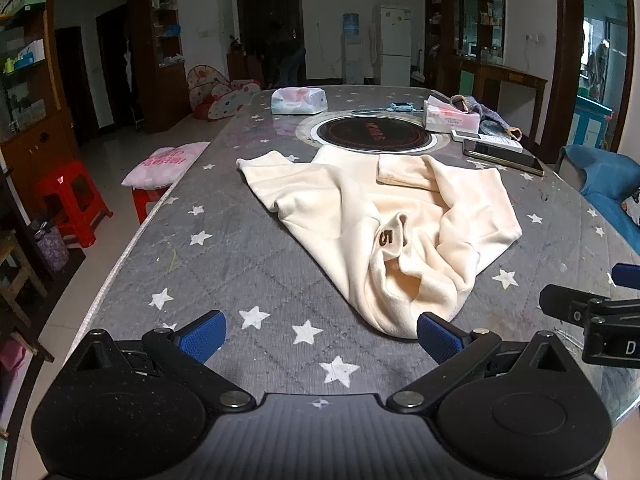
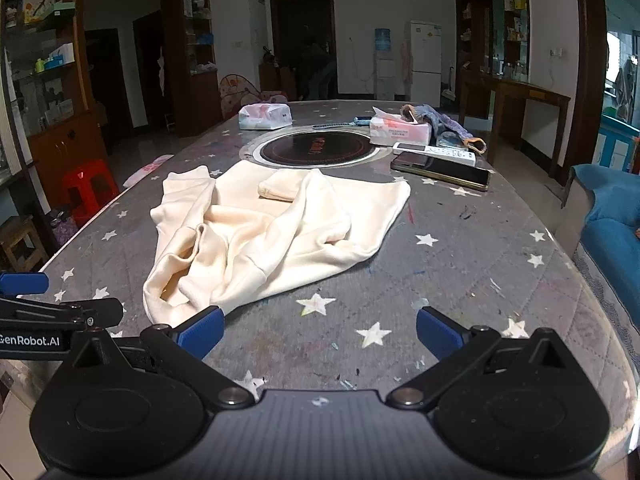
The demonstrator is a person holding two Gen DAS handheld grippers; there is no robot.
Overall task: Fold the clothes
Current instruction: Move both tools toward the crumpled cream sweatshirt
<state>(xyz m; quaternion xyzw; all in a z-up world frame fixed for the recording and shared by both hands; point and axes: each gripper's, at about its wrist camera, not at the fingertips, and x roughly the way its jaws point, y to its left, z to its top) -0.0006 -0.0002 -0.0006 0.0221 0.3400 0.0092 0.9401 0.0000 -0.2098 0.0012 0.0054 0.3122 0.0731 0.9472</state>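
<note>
while both claws hang spread and empty at the bottom of each frame, the left gripper and right gripper should each pinch a single layer of the crumpled cream garment lying mid-frame on the starred table, probably its near hem, and draw it flat before any fold

A grey star-patterned tabletop carries a round black hotplate toward its far end. Near the far-right edge — a phone, a white remote and a tissue box. A tissue pack sits far-left; a red stool stands off the left edge.
</note>
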